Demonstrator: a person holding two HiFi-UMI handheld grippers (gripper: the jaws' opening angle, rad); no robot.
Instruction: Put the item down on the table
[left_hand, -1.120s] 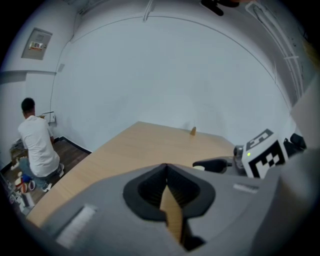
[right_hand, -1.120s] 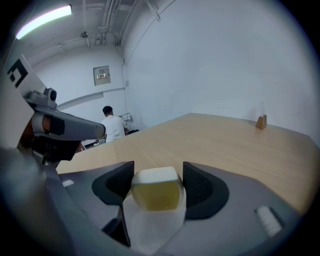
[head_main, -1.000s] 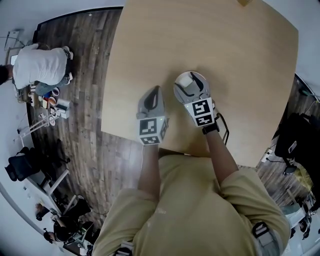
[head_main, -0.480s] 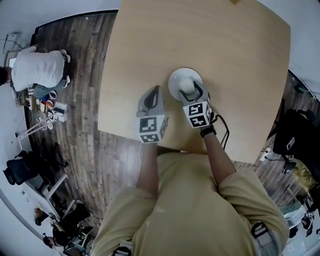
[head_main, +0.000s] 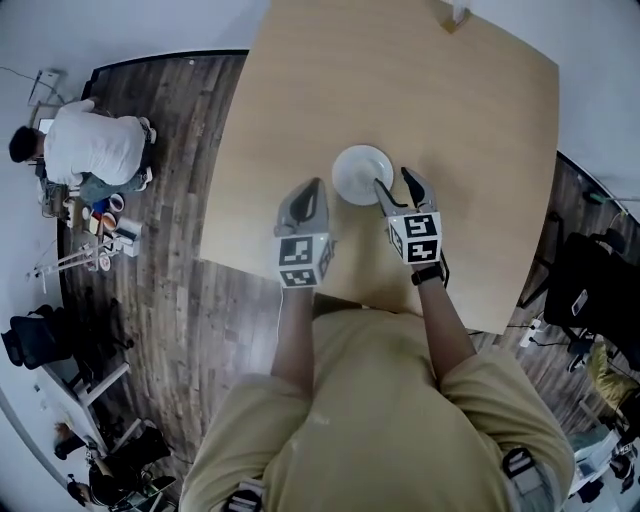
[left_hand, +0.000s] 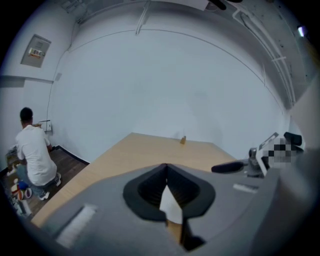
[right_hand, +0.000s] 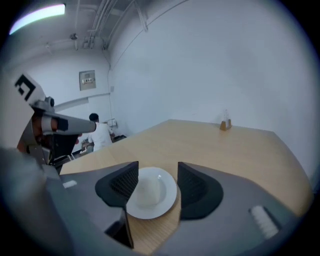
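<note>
On the table (head_main: 400, 80), plate (head_main: 361, 174) lies flat, rim up.

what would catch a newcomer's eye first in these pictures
A round white plate lies near the middle of the big pale wooden table, with the right tool at its near edge, jaws apart and gripping nothing. The left tool is shut, off to the plate's left. Far left, a person in a white shirt crouches on the dark floor.
</note>
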